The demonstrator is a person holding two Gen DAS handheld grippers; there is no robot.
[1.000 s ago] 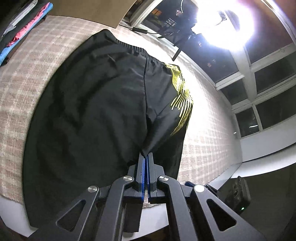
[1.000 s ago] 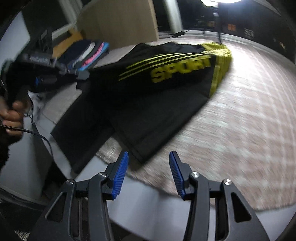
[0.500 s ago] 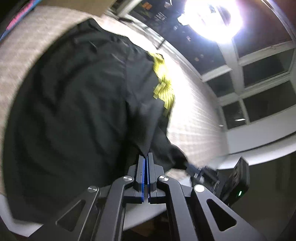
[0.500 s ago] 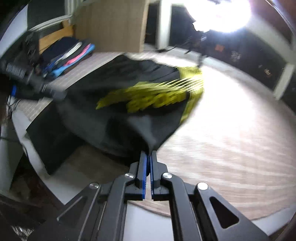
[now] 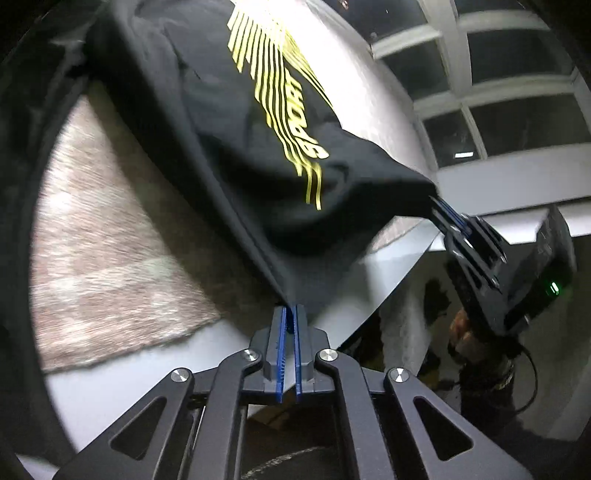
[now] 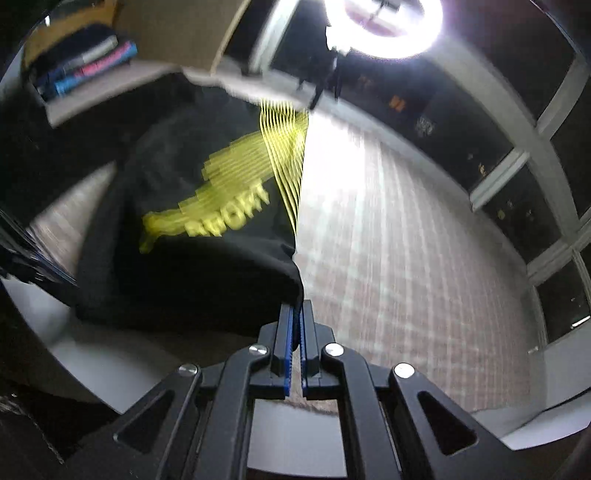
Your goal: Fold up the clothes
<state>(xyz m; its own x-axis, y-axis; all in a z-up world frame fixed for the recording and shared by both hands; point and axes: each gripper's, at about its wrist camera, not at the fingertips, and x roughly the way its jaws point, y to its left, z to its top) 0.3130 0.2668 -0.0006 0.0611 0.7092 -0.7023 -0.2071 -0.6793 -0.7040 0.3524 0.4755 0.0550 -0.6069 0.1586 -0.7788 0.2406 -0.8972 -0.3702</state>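
A pair of black shorts (image 5: 229,122) with yellow stripes and yellow "SPORT" lettering hangs lifted off the table, stretched between both grippers. My left gripper (image 5: 289,314) is shut on one hem corner. My right gripper (image 6: 295,314) is shut on the other hem corner; it also shows in the left wrist view (image 5: 448,218) at the right, held by a hand. In the right wrist view the shorts (image 6: 207,221) drape to the left, and the far end still rests on the table.
The table wears a checked beige cloth (image 6: 399,236) with a white edge (image 5: 122,380). A stack of folded clothes (image 6: 85,66) lies at the far left by a cardboard panel. A bright ring lamp (image 6: 384,26) and dark windows stand behind.
My right gripper closed on the shorts' hem corner. Both grippers then lifted the hem up off the table, and the shorts now hang between them.
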